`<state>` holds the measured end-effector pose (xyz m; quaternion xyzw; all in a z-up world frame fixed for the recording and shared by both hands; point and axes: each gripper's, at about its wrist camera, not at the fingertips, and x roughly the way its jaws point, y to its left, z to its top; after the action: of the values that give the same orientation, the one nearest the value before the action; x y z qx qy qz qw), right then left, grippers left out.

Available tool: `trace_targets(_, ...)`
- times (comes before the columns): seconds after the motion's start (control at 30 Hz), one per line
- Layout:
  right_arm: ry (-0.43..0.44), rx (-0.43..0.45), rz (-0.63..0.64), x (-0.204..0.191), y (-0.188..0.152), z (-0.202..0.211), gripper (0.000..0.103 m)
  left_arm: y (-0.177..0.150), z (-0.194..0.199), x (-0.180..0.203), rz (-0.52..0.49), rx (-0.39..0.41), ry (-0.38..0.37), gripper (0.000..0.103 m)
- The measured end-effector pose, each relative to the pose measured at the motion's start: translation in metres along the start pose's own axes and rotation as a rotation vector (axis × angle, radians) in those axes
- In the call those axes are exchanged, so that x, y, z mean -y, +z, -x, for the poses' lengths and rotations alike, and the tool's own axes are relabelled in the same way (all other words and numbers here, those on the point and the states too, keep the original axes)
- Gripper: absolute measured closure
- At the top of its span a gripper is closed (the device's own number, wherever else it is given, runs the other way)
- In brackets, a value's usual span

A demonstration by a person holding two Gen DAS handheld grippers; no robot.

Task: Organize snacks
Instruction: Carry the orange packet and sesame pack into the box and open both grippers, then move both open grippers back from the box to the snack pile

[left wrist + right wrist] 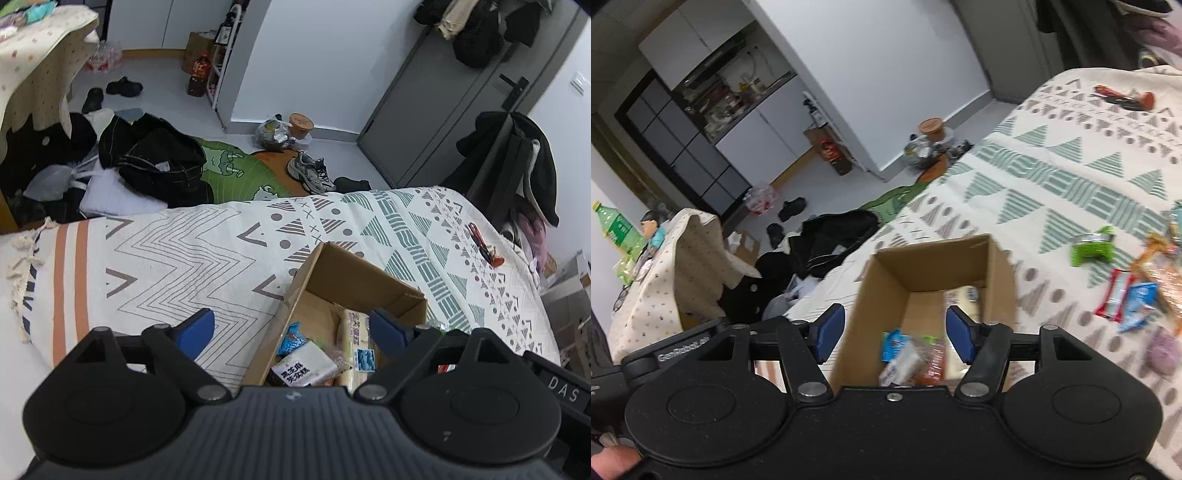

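An open cardboard box (332, 273) (882, 291) stands on the patterned bedspread, holding several snack packets: a white one with black print (306, 363), a blue one (291, 338) and a long pale yellow pack (354, 332). My left gripper (291, 328) hangs open just above the box's near end, nothing between its blue pads. My right gripper (892, 332) is also open over the same box, its blue pads empty. Loose snacks lie on the bedspread to the right: a green packet (1091, 247), a red and white one (1113, 295), a blue one (1139, 304) and an orange one (1160, 269).
The bedspread (166, 254) runs off to the left and far side. A red-handled tool (487, 245) lies near the bed's far corner. Clothes (155, 155), shoes (312, 171) and bags litter the floor beyond. A cloth-covered table (665, 280) with a green bottle (613, 225) stands left.
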<state>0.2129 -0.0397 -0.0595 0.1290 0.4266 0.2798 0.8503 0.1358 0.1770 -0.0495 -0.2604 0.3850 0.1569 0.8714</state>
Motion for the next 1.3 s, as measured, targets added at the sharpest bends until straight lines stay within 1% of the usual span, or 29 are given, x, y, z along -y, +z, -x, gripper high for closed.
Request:
trace_targets(0.13, -0.037, 0.019, -0.016, 0.013, 0.000, 0.017, 0.037, -0.006, 0.005, 0.009, -0.019, -0.007, 0.004, 0.008)
trace_targets(0.23, -0.054, 0.032, -0.019, 0.022, 0.000, 0.030, 0.031, -0.012, 0.010, 0.018, -0.029, -0.003, -0.006, 0.002)
trace_targets(0.3, -0.063, 0.039, -0.023, 0.028, 0.000, 0.037, 0.024, -0.015, 0.014, 0.025, -0.041, -0.002, -0.016, 0.000)
trace_targets(0.33, -0.066, 0.045, -0.027, 0.031, 0.000, 0.042, 0.022, -0.016, 0.016, 0.028, -0.048, 0.000, -0.020, 0.000)
trace_targets(0.4, -0.066, 0.052, -0.035, 0.037, 0.000, 0.050, 0.012, -0.019, 0.021, 0.036, -0.058, 0.008, -0.023, 0.000)
trace_targets(0.53, -0.063, 0.070, -0.053, 0.052, 0.003, 0.069, 0.000, -0.025, 0.028, 0.049, -0.062, 0.006, -0.032, 0.000)
trace_targets(0.67, -0.055, 0.092, -0.087, 0.071, 0.005, 0.086, 0.000, -0.030, 0.035, 0.065, -0.091, 0.025, -0.020, 0.000)
trace_targets(0.77, -0.068, 0.102, -0.119, 0.088, 0.005, 0.096, 0.000, -0.033, 0.036, 0.077, -0.106, 0.025, -0.013, 0.000)
trace_targets(0.87, -0.078, 0.111, -0.139, 0.104, 0.004, 0.104, 0.000, -0.039, 0.037, 0.090, -0.115, 0.034, -0.024, 0.000)
trace_targets(0.93, -0.083, 0.124, -0.148, 0.114, 0.003, 0.111, 0.000, -0.044, 0.038, 0.102, -0.141, 0.040, -0.019, 0.000)
trace_targets(1.1, -0.092, 0.156, -0.212, 0.144, 0.001, 0.124, 0.000, -0.056, 0.036, 0.131, -0.206, 0.027, -0.036, 0.000)
trace_targets(1.3, -0.096, 0.167, -0.264, 0.169, -0.003, 0.127, 0.000, -0.069, 0.026, 0.162, -0.236, 0.021, -0.052, 0.000)
